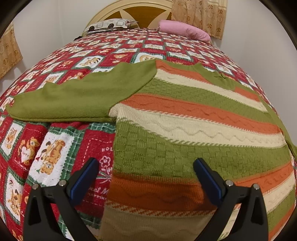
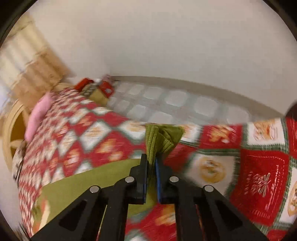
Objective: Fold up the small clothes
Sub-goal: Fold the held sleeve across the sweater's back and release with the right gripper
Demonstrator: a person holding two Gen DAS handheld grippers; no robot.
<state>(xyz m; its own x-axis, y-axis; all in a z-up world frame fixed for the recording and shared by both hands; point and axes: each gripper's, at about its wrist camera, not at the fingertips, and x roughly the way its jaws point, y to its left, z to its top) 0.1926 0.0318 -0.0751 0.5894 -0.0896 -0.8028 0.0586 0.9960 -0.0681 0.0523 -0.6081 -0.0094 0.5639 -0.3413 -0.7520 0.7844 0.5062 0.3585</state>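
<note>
**Sleeve cuff pinched, fold barely begun**

Nearest in the left wrist view, the left gripper [image 1: 146,178] hangs with its jaws spread wide, holding nothing, poised over the hem end of the sweater [image 1: 185,129]. The garment fills the frame from 6 o'clock out to 3 o'clock: a chunky knit in bands of olive basket-weave, cream with a raised zigzag, and rust orange. It lies spread flat on the bedspread [image 1: 55,148], body unfolded, so by my reading nearly all the folding is still to do.

In the right wrist view, the right gripper [image 2: 152,166] is clamped shut on the ribbed olive cuff [image 2: 161,139], which bunches into a peaked tuft just past the tips at 12 o'clock. Plain olive cloth trails away toward 8 o'clock. This looks like the first sleeve being taken up to bring across the body.

Farther out in the left view, the other sleeve [image 1: 70,100], a smooth fine-ribbed olive, stretches flat toward 9 o'clock. The bedspread is a quilted patchwork of red, green and white squares with bears. At 12 o'clock sit a pink pillow [image 1: 185,30], a patterned pillow [image 1: 111,25] and a rounded headboard [image 1: 137,11].
</note>
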